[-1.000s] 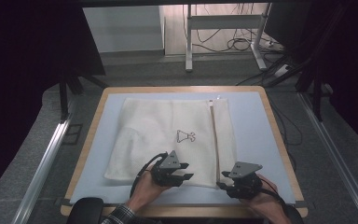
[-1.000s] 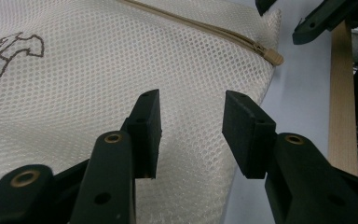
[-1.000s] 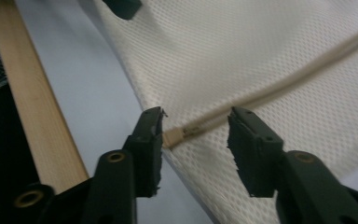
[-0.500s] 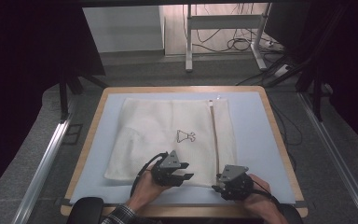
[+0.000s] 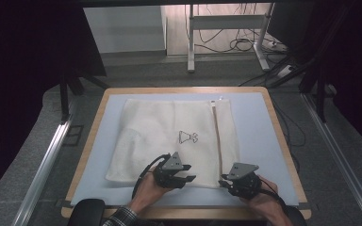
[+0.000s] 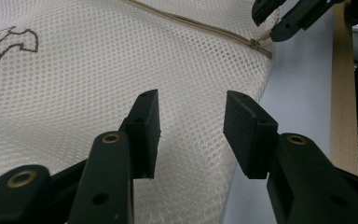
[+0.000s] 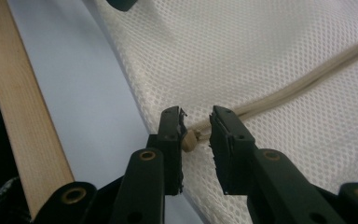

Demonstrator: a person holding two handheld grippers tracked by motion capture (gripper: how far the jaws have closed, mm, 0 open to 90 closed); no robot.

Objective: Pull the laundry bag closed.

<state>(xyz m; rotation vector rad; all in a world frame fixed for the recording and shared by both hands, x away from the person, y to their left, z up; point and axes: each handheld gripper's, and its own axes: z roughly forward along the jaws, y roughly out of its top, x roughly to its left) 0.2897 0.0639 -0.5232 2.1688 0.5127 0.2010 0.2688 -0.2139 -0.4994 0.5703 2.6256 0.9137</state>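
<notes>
A white mesh bag (image 5: pixel 169 136) lies flat on the pale blue mat (image 5: pixel 259 127), with a small dark line drawing (image 5: pixel 187 137) at its middle. A beige zipper (image 5: pixel 218 141) runs along its right side. My right gripper (image 5: pixel 224 181) is at the bag's near right corner. In the right gripper view its jaws (image 7: pixel 196 133) stand narrowly open on either side of the beige zipper pull (image 7: pixel 189 140), which touches the left jaw. My left gripper (image 5: pixel 188 181) hovers over the bag's near edge, open (image 6: pixel 191 126), with only mesh (image 6: pixel 98 60) beneath. The zipper pull (image 6: pixel 263 35) sits at the right gripper's tips.
A wooden rim (image 5: pixel 283 141) frames the mat. Bare mat lies right of the bag and along its near edge (image 7: pixel 88 93). Both of the person's hands rest at the table's front edge. Beyond the table are grey floor, desk legs (image 5: pixel 191 42) and cables.
The right gripper has shifted slightly left, closer to the bag's near right corner and the zipper end. The left gripper and the bag have stayed put.
</notes>
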